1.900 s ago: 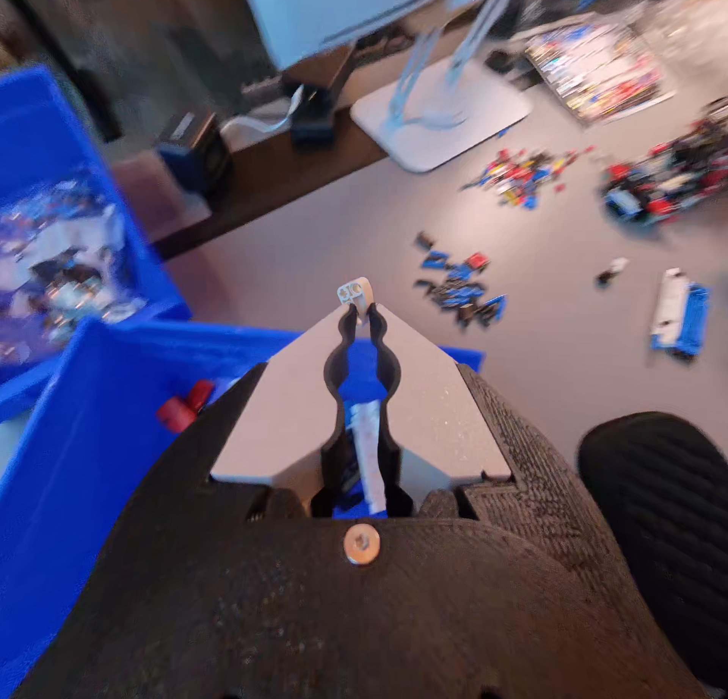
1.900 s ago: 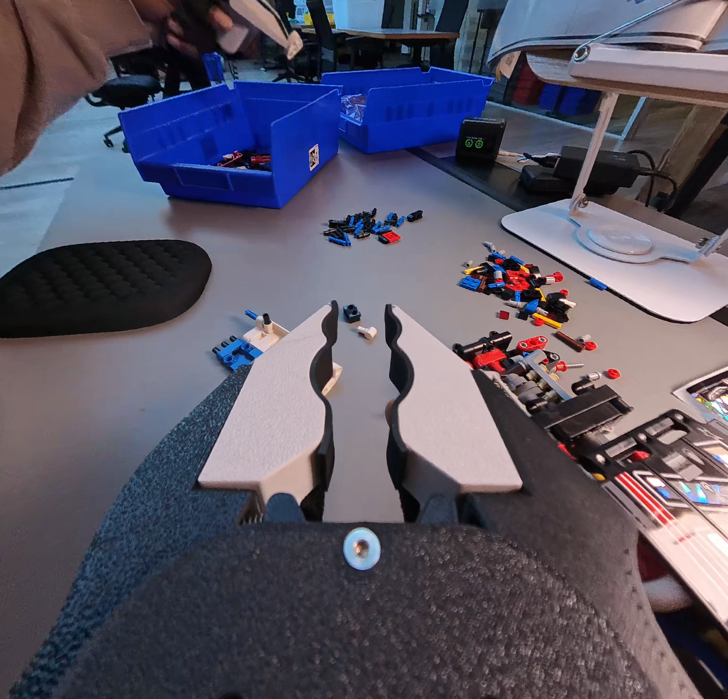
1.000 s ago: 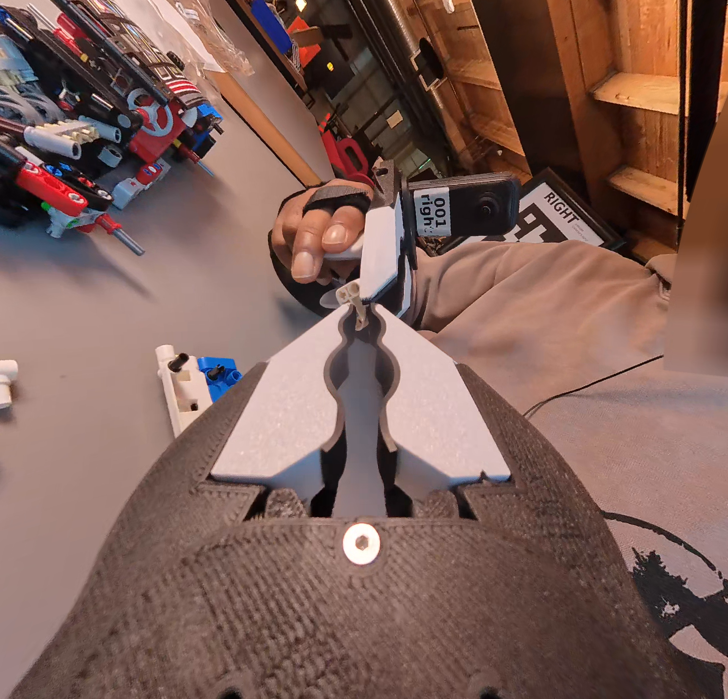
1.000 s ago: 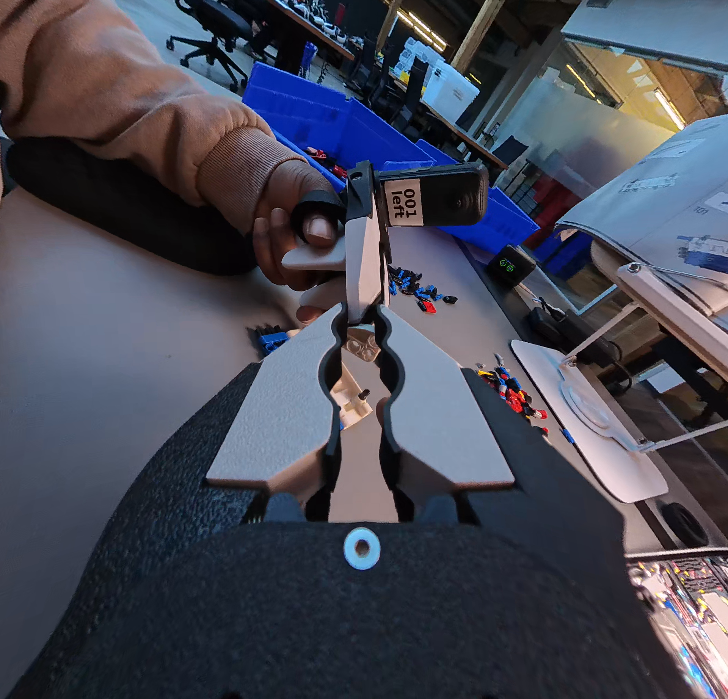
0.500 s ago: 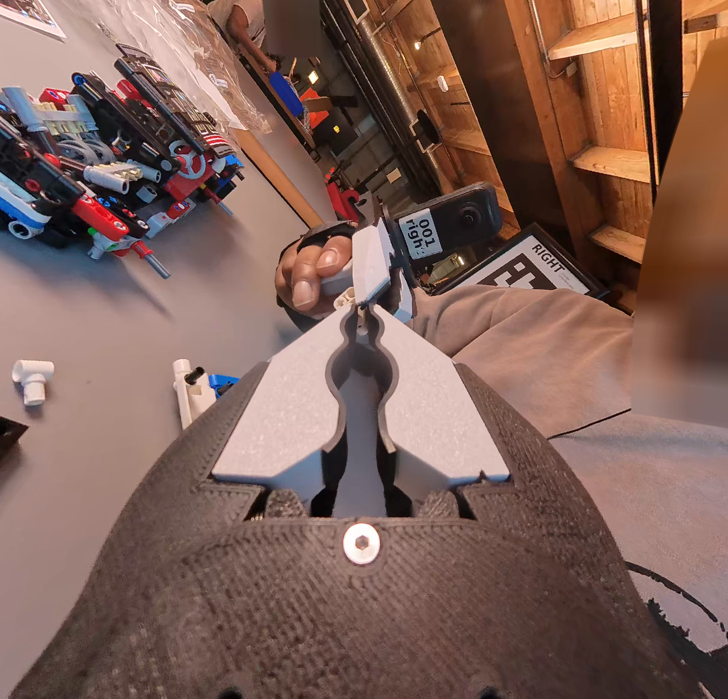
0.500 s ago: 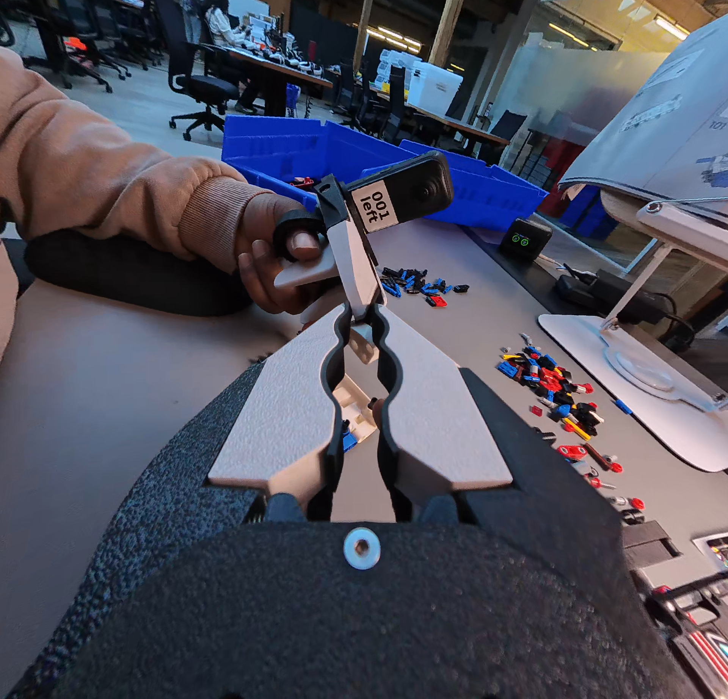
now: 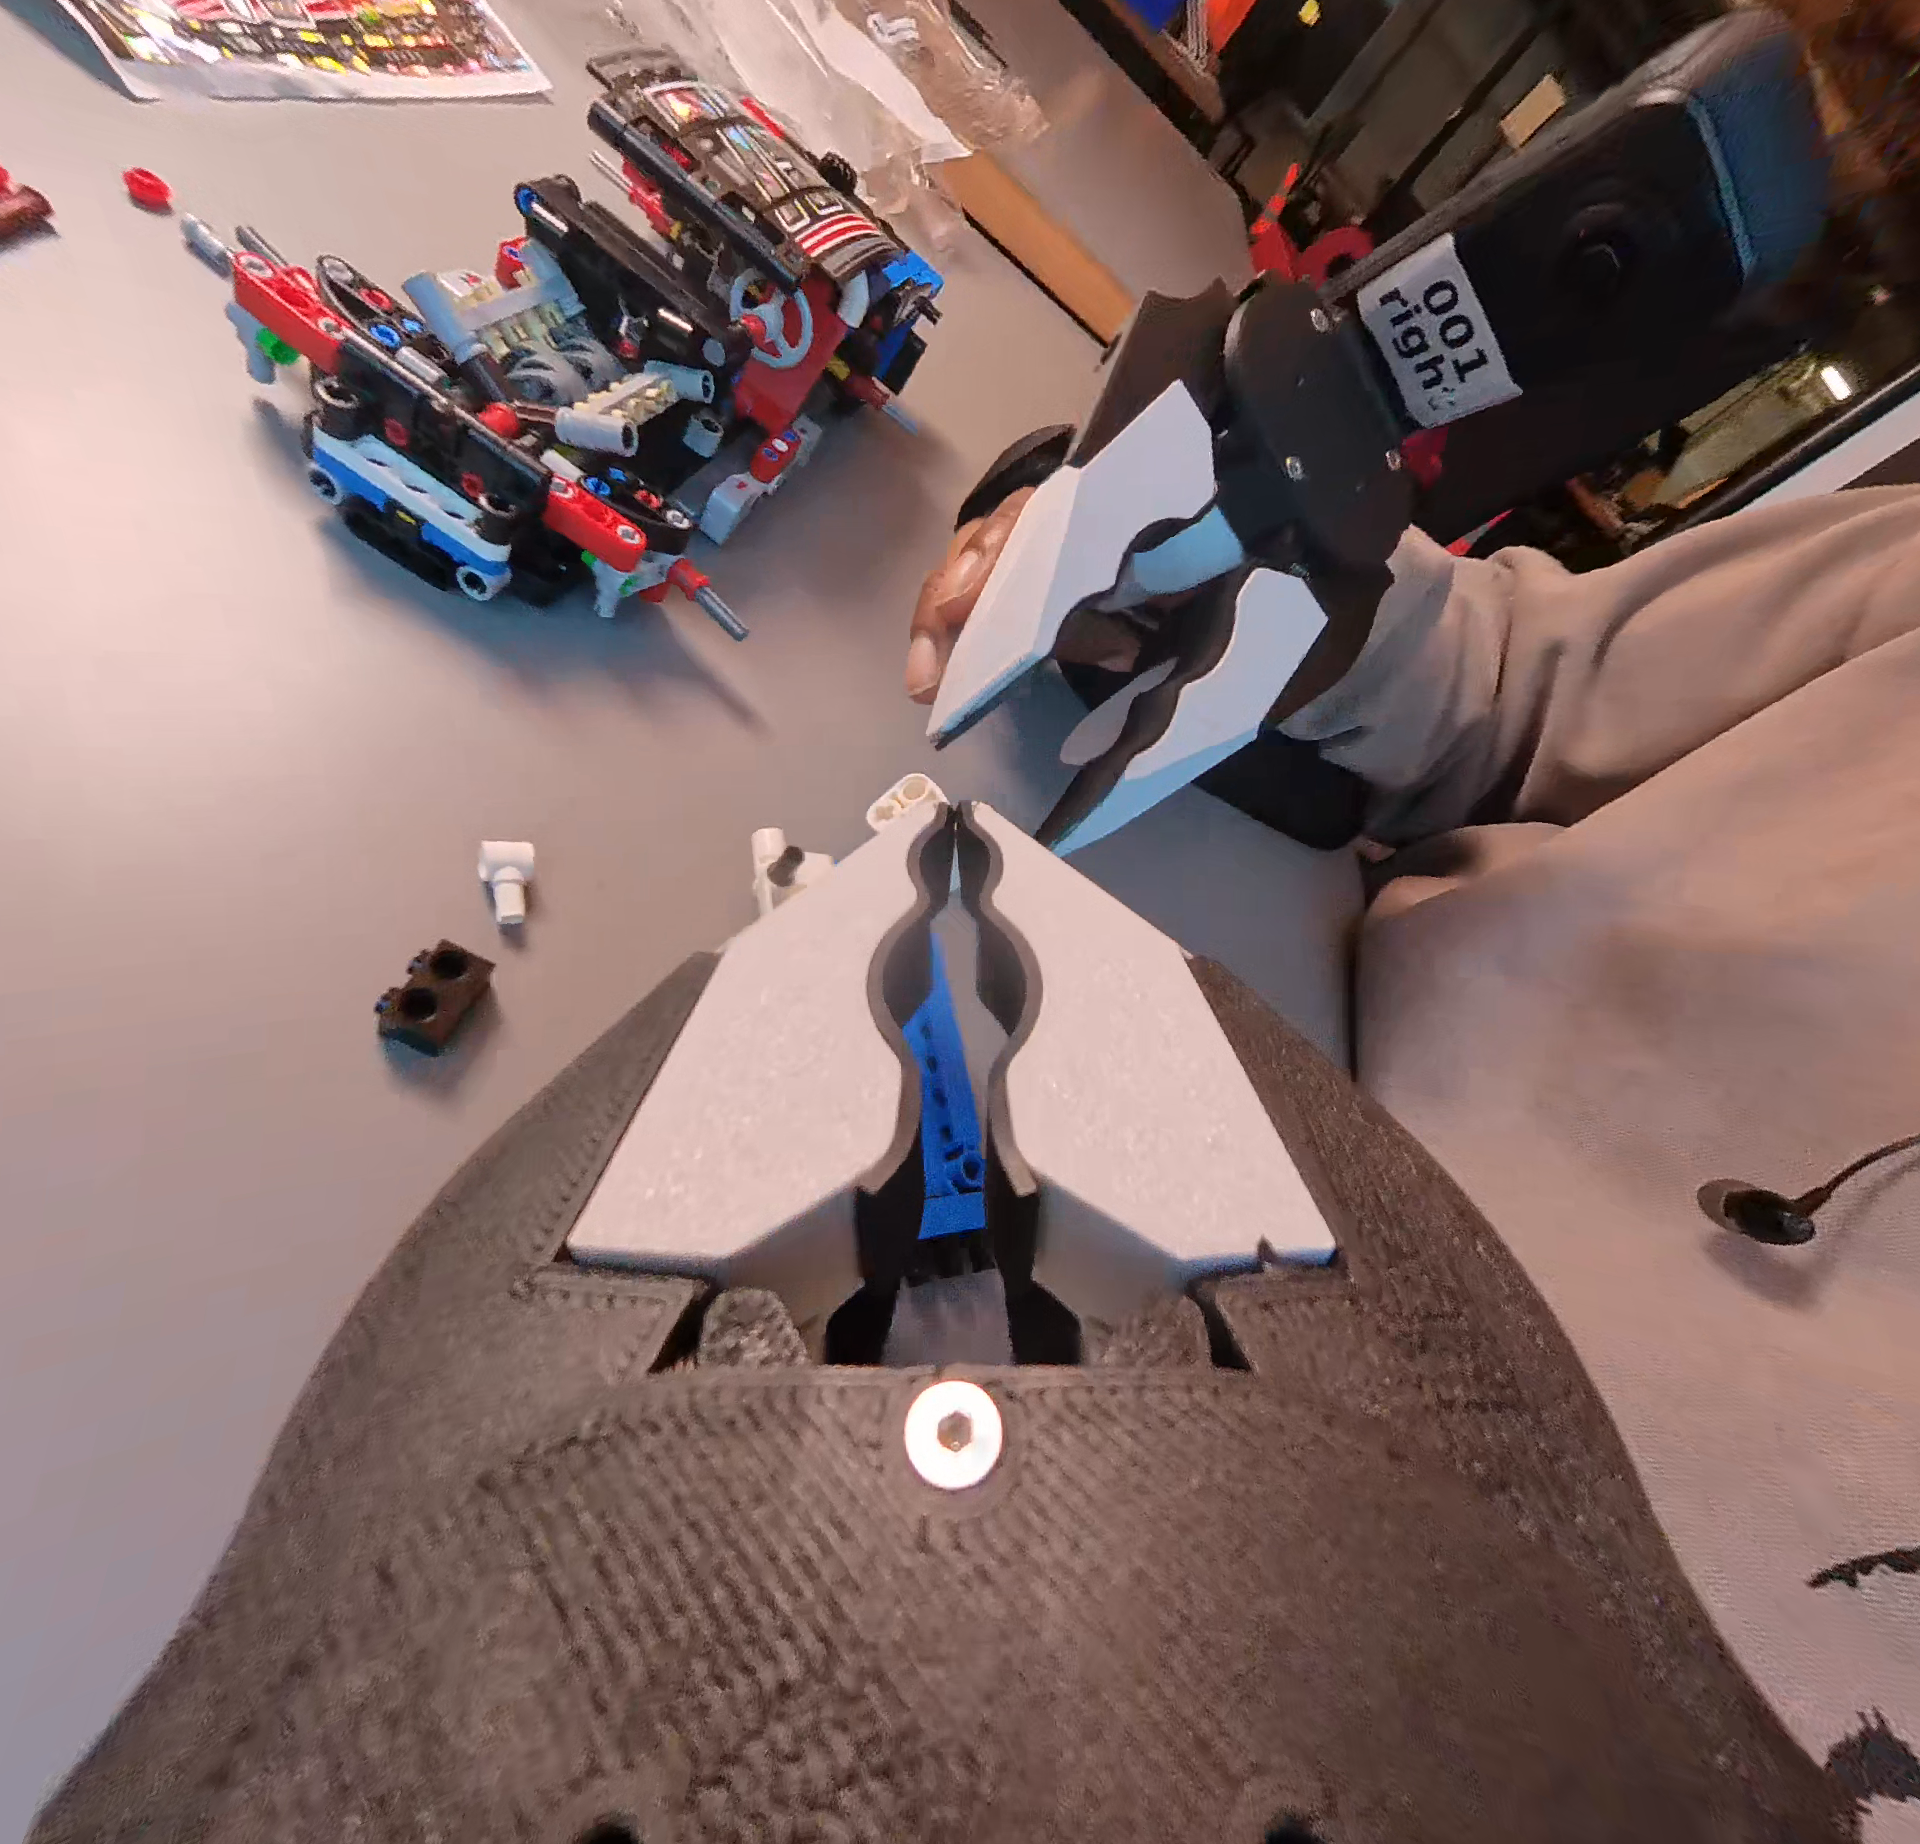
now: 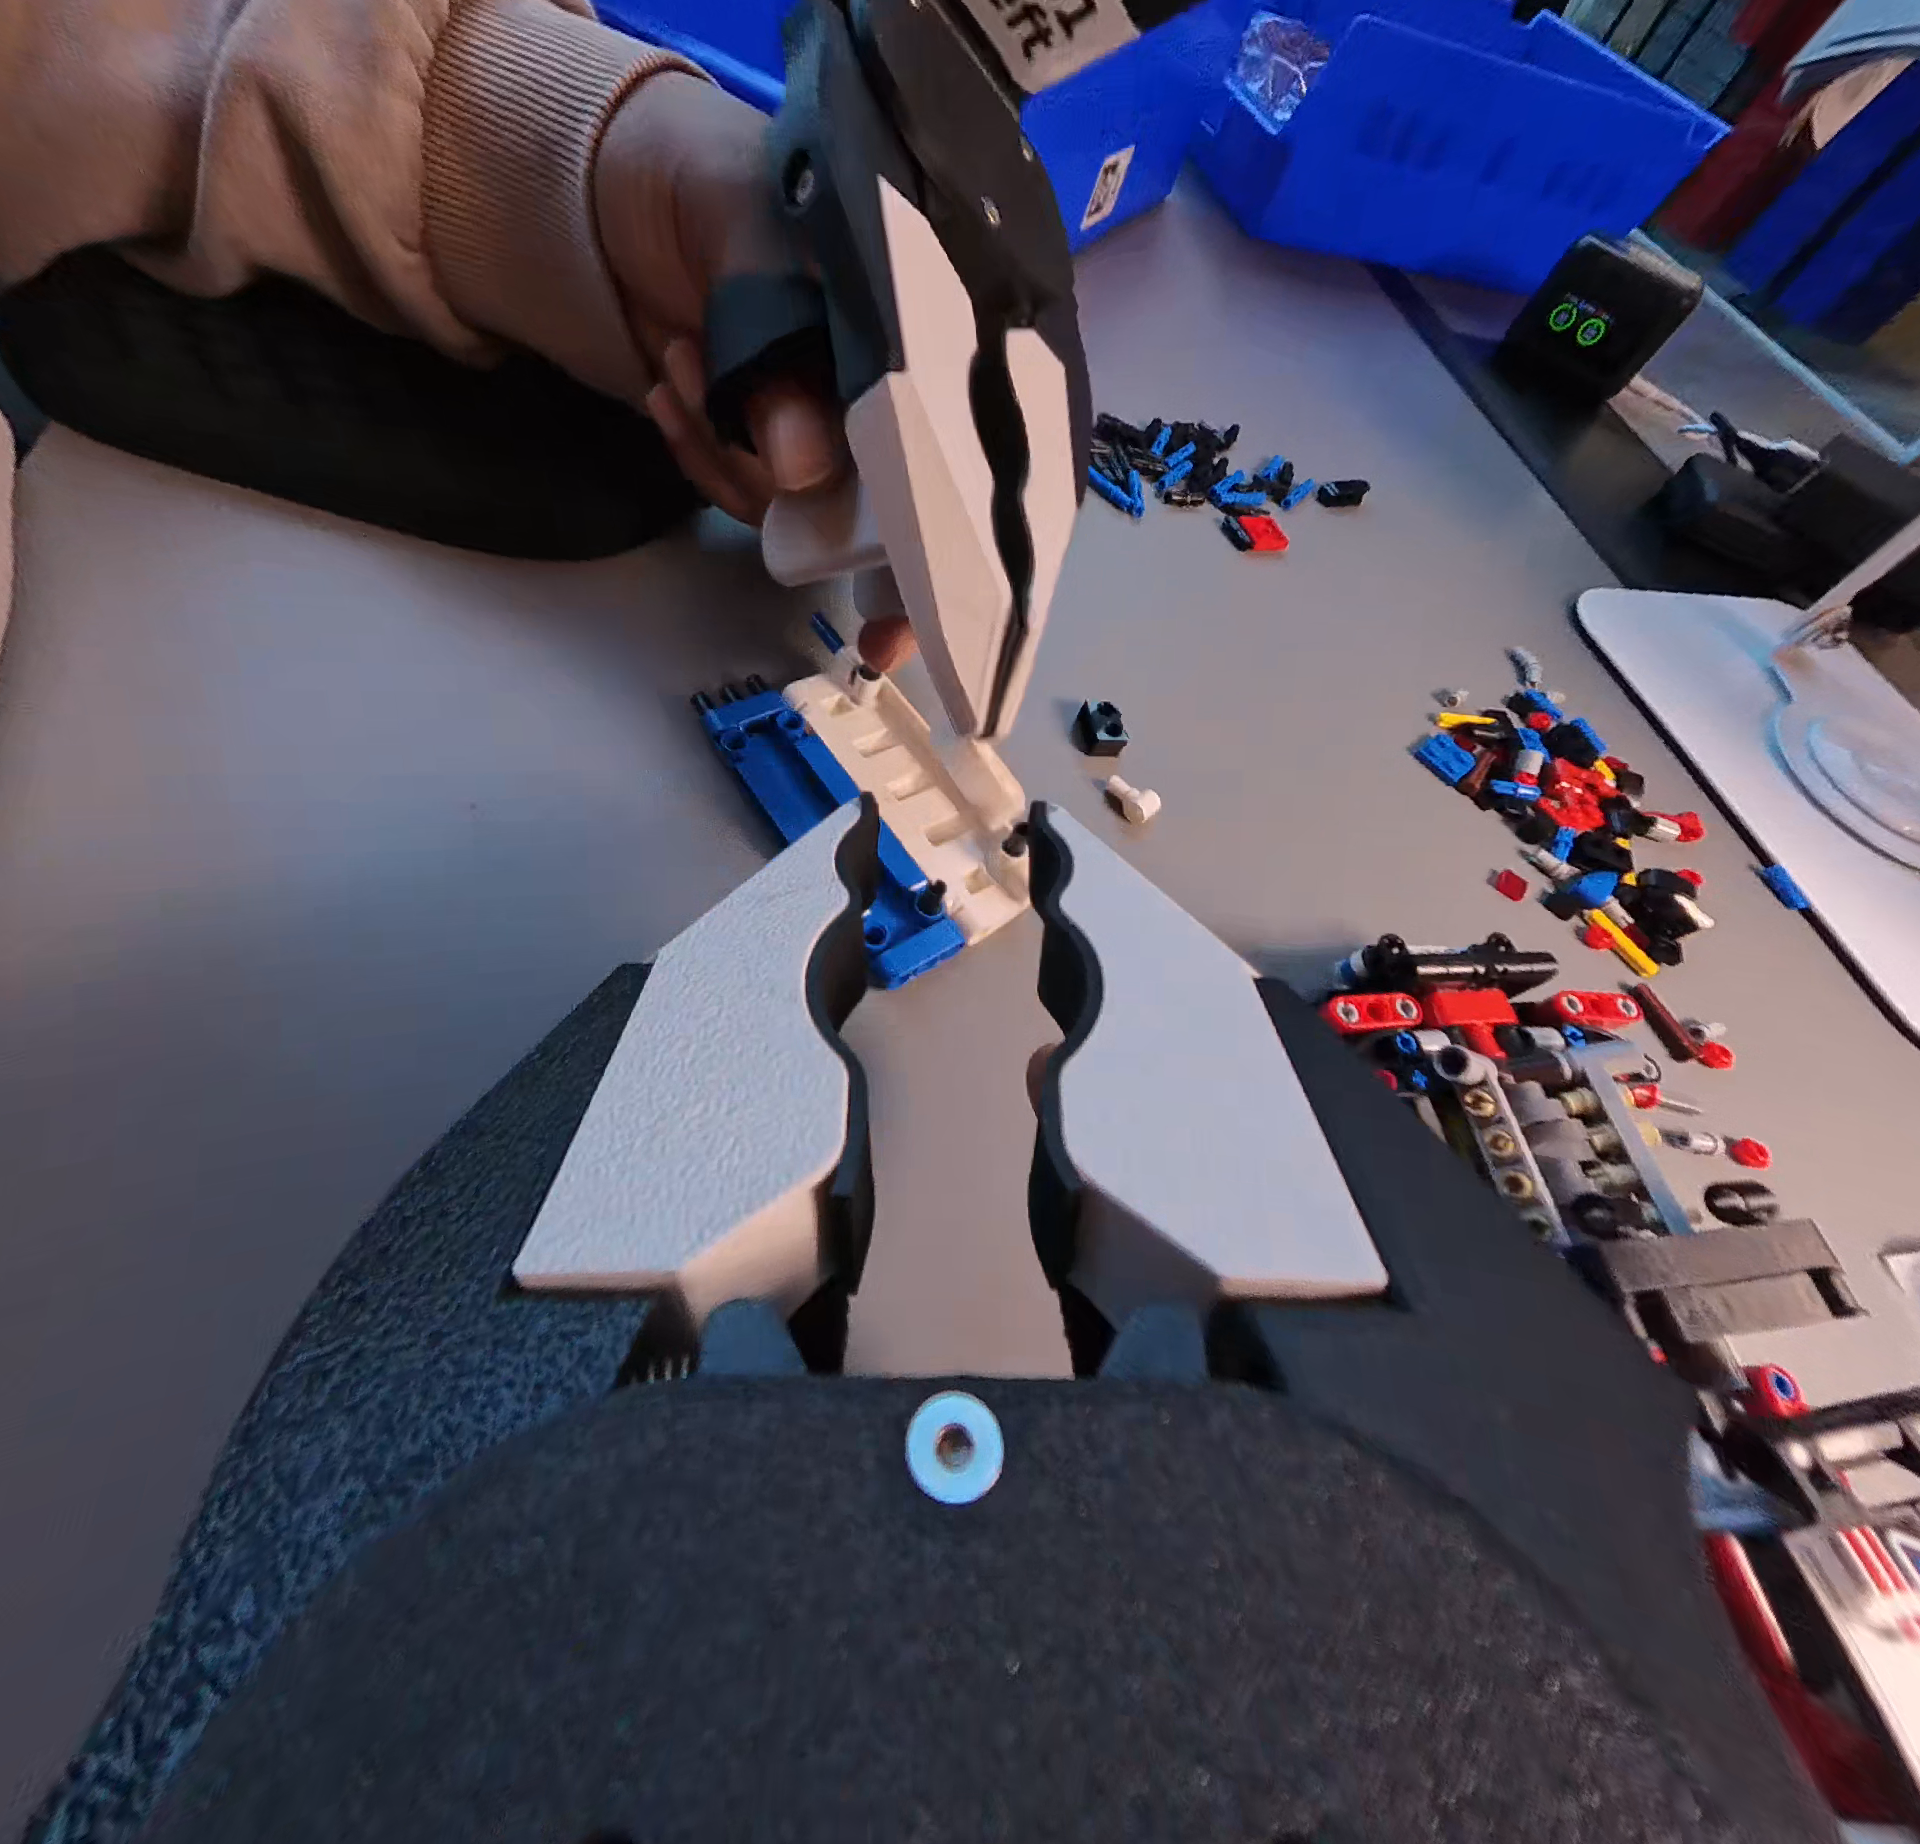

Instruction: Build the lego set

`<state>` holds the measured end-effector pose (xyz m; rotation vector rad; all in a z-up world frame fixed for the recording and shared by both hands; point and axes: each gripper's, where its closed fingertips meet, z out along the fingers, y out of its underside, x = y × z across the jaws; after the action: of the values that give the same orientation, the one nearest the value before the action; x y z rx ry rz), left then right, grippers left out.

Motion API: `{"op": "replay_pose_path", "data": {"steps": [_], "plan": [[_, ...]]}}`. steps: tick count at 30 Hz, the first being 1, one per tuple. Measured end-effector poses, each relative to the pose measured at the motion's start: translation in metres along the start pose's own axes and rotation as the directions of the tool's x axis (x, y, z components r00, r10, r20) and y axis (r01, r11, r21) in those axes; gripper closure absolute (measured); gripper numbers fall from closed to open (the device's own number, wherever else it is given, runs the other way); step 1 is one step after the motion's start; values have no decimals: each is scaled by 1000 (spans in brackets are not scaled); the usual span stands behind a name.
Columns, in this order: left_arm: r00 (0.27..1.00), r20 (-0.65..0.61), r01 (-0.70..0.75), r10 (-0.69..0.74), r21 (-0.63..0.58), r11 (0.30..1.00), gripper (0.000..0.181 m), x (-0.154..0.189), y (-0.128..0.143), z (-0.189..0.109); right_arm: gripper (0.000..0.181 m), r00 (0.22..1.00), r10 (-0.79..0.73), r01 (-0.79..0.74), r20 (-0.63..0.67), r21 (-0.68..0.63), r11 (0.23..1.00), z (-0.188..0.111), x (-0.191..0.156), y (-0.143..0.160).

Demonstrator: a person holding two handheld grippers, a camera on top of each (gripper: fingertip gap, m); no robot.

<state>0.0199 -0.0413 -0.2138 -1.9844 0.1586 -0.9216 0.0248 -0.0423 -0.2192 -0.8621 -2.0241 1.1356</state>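
Well along, judging by the mostly built car far left on the worktop; white-and-blue subassembly unfinished at centre; left tongs clamped on a small white connector above it; right tongs apart; loose pieces unplaced.

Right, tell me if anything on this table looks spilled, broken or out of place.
Nothing stands out. Loose bricks lie in small piles on the table, which suits a build in progress. The half-built car sits upright, and the white and blue panel lies flat.
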Motion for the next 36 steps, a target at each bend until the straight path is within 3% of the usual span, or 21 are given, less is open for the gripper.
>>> {"op": "replay_pose_path", "data": {"steps": [4, 8, 10, 11, 13, 15, 17, 19, 20, 22, 26, 32, 36], "plan": [[999, -4, -50, 50, 5, 999, 181, 5, -3, -6, 154, 1000, 18, -18, -10, 4, 1000, -2, 7, 1], [996, -63, -63, 65, 27, 998, 181, 16, -6, -7, 154, 995, -97, 98, -26, 44, 994, 5, -3, -12], [994, -100, -37, 42, 49, 998, 181, 21, -9, -8, 175, 982, -176, 178, -68, 35, 983, 8, -3, -14], [994, -104, -29, 34, 56, 998, 181, 21, -10, -8, 176, 978, -196, 199, -75, 40, 979, 8, -4, -16], [996, -83, -36, 43, 81, 996, 181, 18, -14, -11, 176, 993, -105, 108, -58, 37, 993, 7, -1, -14], [993, -60, -92, 101, 129, 987, 167, 18, -22, -17, 176, 987, 153, -157, 50, 94, 983, 2, -1, -21], [975, -38, -211, 220, 164, 964, 154, 25, -28, -23, 176, 877, 434, -463, 207, 119, 879, -5, 2, -30], [926, 34, -377, 376, 136, 916, 148, 28, -25, -23, 176, 674, 633, -706, 381, 82, 703, -11, 2, -37], [895, 59, -446, 442, 108, 888, 146, 30, -21, -21, 176, 577, 682, -778, 450, 50, 626, -14, 1, -40], [857, 93, -513, 507, 53, 857, 145, 30, -14, -14, 176, 467, 718, -838, 516, -2, 546, -16, -2, -39], [812, 134, -575, 568, 20, 818, 147, 33, -13, -5, 176, 411, 738, -862, 536, -36, 506, -12, -6, -40], [670, 259, -709, 695, -53, 703, 157, 28, -17, -3, 176, 352, 766, -889, 538, -63, 453, -9, -7, -39], [662, 259, -713, 703, -70, 697, 159, 26, -15, -4, 176, 357, 773, -890, 524, -62, 453, -6, -7, -37]]}}
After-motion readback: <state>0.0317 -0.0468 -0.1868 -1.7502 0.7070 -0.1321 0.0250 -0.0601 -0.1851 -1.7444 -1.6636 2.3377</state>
